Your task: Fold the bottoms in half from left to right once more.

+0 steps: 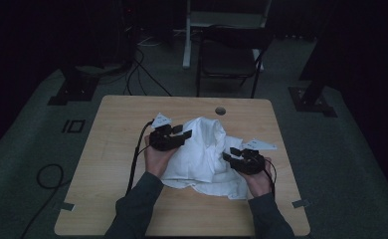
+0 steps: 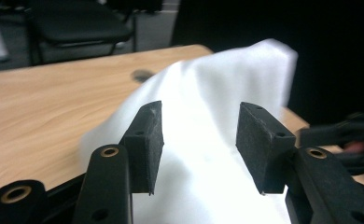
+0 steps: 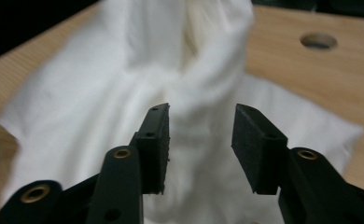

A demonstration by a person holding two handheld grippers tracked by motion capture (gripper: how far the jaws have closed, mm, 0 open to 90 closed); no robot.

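A white cloth (image 1: 207, 154) lies crumpled in the middle of the desk (image 1: 112, 149), bunched up into a soft peak at its upper part and spread flat toward the lower right of the high view. I hold a pair of tongs in each hand — my left tongs (image 1: 182, 133) sit at the cloth's left edge, just left of centre in the frame, pointing right over the fabric. My right tongs (image 1: 230, 154) are at the cloth's right side, lower in the frame, pointing left toward the folds.

In the left gripper view my left tongs (image 2: 196, 140) stand open, a clear gap between the pads (image 2: 146, 144), and the cloth (image 2: 208, 93) rises behind and below them without being pinched. The far corner of the cloth is blurred at the upper right of that view.

In the right gripper view my right tongs (image 3: 201, 144) are likewise parted — nothing is gripped, the cloth (image 3: 124, 93) lying past the pads (image 3: 257, 149) in a twisted ridge up the middle of the frame. A round hole (image 3: 318, 41) in the desk shows at the upper right; in the high view that hole (image 1: 220, 110) is just above the cloth.

A dark chair (image 1: 229, 55) stands beyond the desk at the top of the high view.
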